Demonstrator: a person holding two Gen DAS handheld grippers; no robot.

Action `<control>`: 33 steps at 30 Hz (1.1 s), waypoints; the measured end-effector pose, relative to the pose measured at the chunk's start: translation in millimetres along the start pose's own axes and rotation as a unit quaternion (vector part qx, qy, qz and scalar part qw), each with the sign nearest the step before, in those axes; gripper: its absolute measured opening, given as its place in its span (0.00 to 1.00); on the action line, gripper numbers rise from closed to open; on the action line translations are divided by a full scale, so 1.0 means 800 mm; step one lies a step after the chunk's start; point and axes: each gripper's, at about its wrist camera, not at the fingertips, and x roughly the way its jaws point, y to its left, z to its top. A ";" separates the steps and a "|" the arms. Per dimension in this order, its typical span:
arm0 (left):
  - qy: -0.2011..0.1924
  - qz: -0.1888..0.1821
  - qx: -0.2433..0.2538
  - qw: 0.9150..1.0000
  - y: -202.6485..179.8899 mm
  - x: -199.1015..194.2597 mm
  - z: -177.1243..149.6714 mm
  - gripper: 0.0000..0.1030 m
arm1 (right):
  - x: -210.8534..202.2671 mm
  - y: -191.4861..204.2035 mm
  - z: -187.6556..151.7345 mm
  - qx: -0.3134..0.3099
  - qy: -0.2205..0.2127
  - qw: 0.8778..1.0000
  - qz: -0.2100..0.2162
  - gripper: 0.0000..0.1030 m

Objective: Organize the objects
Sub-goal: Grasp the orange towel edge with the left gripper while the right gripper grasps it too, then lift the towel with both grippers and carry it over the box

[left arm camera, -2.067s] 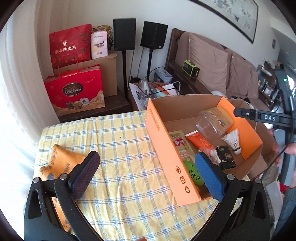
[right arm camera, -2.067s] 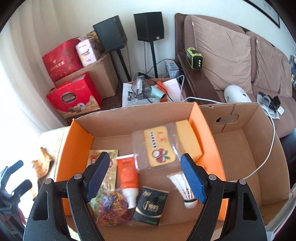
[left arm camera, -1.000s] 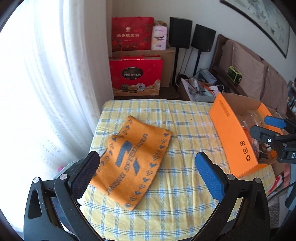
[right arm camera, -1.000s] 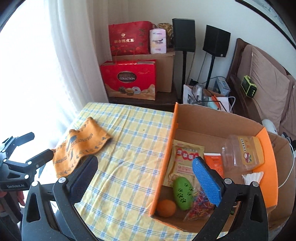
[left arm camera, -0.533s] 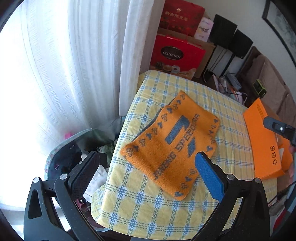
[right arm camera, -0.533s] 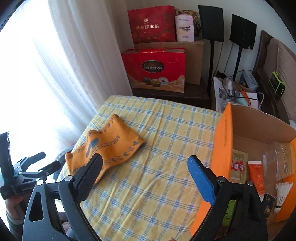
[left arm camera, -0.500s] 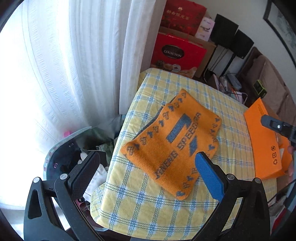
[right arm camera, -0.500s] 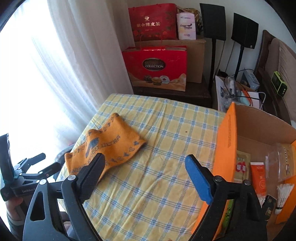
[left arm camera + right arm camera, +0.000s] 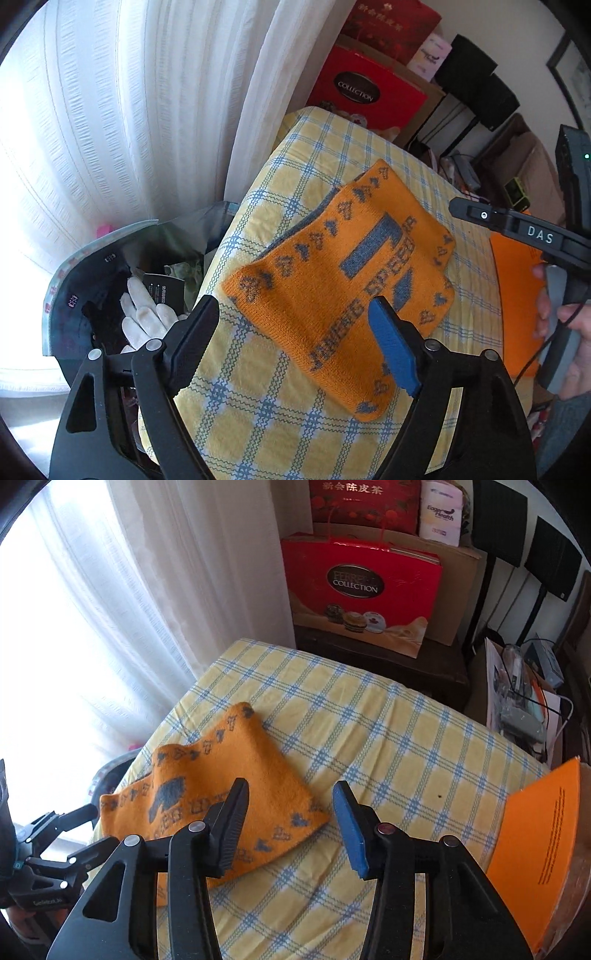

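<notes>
Closing in from both sides now, and starting at the far left there's the white curtain (image 9: 129, 129) glowing with daylight, and down beside the table's edge an open dark bag (image 9: 110, 295) with a white glove (image 9: 144, 317) poking out of it. Moving right, the left gripper (image 9: 291, 339) hangs over the near corner of the folded orange cloth (image 9: 343, 280), jaws narrowing as we watch but nothing pinched yet; the cloth's corner sits below the gap, the pads clear of it. That cloth lies flat on the yellow checked tablecloth (image 9: 295, 424), close to the curtain-side edge, blue lettering and little paw marks facing up. Further right, the right gripper (image 9: 291, 823) comes in over the cloth's opposite corner, its jaws also drawing together and empty, with the corner's tip just under the dark finger (image 9: 229, 819) and the blue finger (image 9: 347, 827) over bare tablecloth. At the far right edge there's the orange flap (image 9: 535, 834) of the cardboard box, well apart from the cloth. My read: this is the reach-and-grasp step on the cloth, the one loose item left out on the table, and it hasn't been taken yet. Next move calls for both grippers to drop lower until a fold of fabric lies between each pair of pads, then clamp firmly. Miss low and they'll snag the tablecloth underneath instead, so a shallow bite on the cloth's edge looks the safer bet.
</notes>
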 end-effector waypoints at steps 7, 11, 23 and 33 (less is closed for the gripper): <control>-0.008 0.003 0.002 1.000 -0.005 0.016 0.008 0.77 | 0.044 0.019 0.015 -0.059 0.036 0.997 -0.022 0.56; -0.017 0.009 0.003 1.000 -0.005 0.015 0.009 0.63 | 0.057 0.023 0.016 -0.071 0.046 0.996 -0.025 0.56; -0.056 0.022 0.029 0.998 -0.017 0.002 0.015 0.06 | 0.052 0.038 0.008 -0.066 0.034 0.997 -0.005 0.11; -0.079 -0.016 0.063 0.995 -0.049 -0.042 0.028 0.06 | -0.020 0.031 0.006 -0.007 -0.032 0.999 0.032 0.08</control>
